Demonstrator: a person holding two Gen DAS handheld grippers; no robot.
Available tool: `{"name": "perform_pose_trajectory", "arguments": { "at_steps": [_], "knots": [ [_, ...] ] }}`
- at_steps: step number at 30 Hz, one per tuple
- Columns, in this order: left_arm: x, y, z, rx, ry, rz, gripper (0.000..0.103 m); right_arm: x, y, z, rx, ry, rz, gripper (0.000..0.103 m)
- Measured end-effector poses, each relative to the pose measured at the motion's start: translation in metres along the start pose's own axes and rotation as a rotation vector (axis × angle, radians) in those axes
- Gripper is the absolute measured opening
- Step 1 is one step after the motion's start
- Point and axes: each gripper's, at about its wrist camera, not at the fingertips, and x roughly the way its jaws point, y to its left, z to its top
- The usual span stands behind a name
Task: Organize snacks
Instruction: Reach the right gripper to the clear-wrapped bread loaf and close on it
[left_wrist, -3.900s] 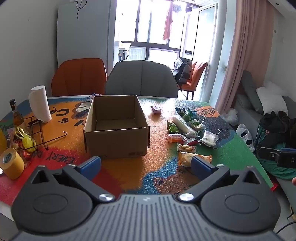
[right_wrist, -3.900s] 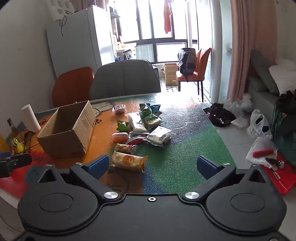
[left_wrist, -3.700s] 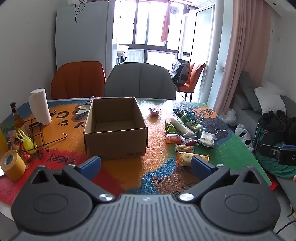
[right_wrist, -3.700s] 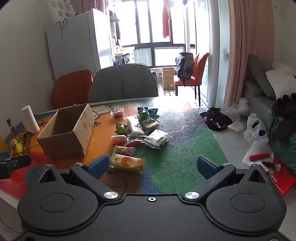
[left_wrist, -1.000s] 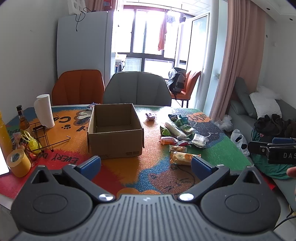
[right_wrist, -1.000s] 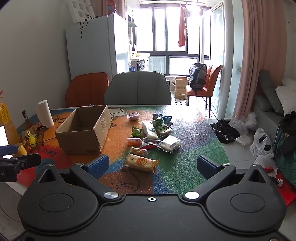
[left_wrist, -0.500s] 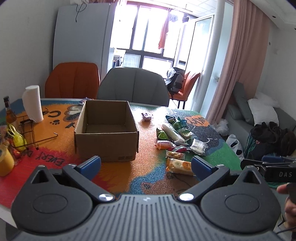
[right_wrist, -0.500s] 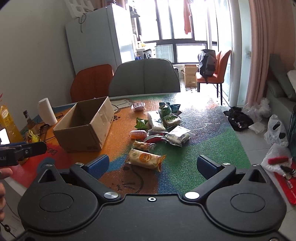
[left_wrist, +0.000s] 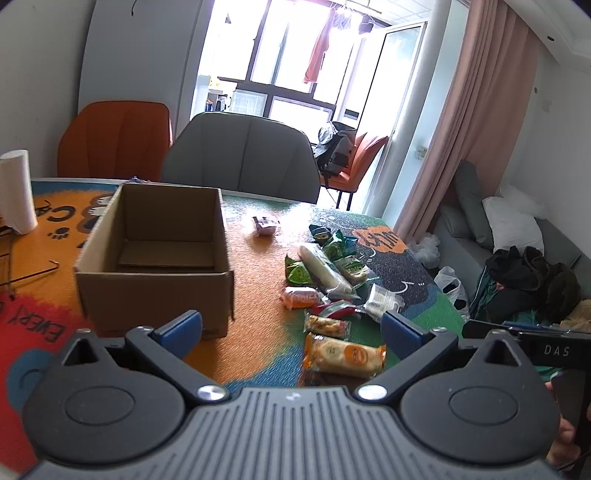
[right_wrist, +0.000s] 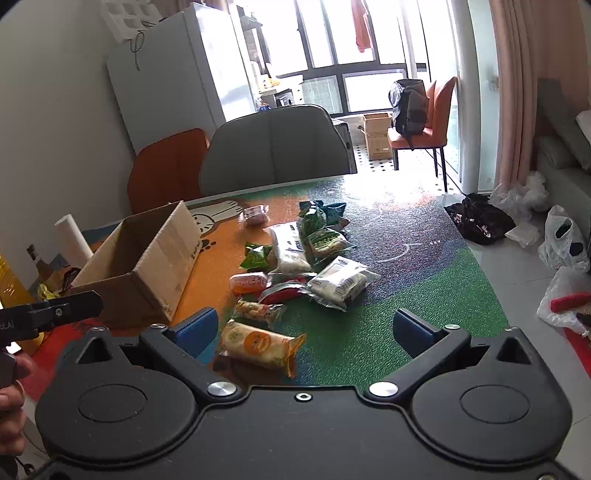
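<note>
Two claws, left (left_wrist: 291, 328) and right (right_wrist: 304, 330), hung spread and empty above the worktop (left_wrist: 255, 295). Snack packets (right_wrist: 299, 266) lay scattered beside the cardboard box (left_wrist: 155, 254); an orange-labelled packet (right_wrist: 258, 345) lay nearest.

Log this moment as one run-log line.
phase: approach | left tongs: open, empty | right tongs: open, empty | cardboard box: empty | snacks: loose beside box | nearest: orange-labelled packet

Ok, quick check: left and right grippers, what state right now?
Left gripper: open, holding nothing.
Right gripper: open, holding nothing, above the orange snack packet.
</note>
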Motion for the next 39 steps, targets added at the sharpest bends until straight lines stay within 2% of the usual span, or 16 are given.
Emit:
{"name": "perform_pose_trajectory", "arguments": {
  "at_steps": [6, 18, 26, 39],
  "knots": [
    [0.032, -0.009, 0.006, 0.015, 0.012, 0.005, 0.099, 0.026, -0.017, 0.008, 0.027, 0.013, -0.006, 0.102],
    [0.102, -0.028, 0.002, 0.043, 0.121, -0.037, 0.087, 0.077, -0.039, 0.01, 0.057, 0.09, -0.02, 0.103],
    [0.145, -0.032, -0.003, 0.043, 0.193, -0.033, 0.086, 0.099, -0.048, 0.013, 0.065, 0.109, -0.023, 0.103],
    [0.195, -0.041, -0.012, 0.079, 0.303, -0.024, 0.075, 0.137, -0.051, 0.022, 0.066, 0.134, -0.059, 0.103]
  ]
}}
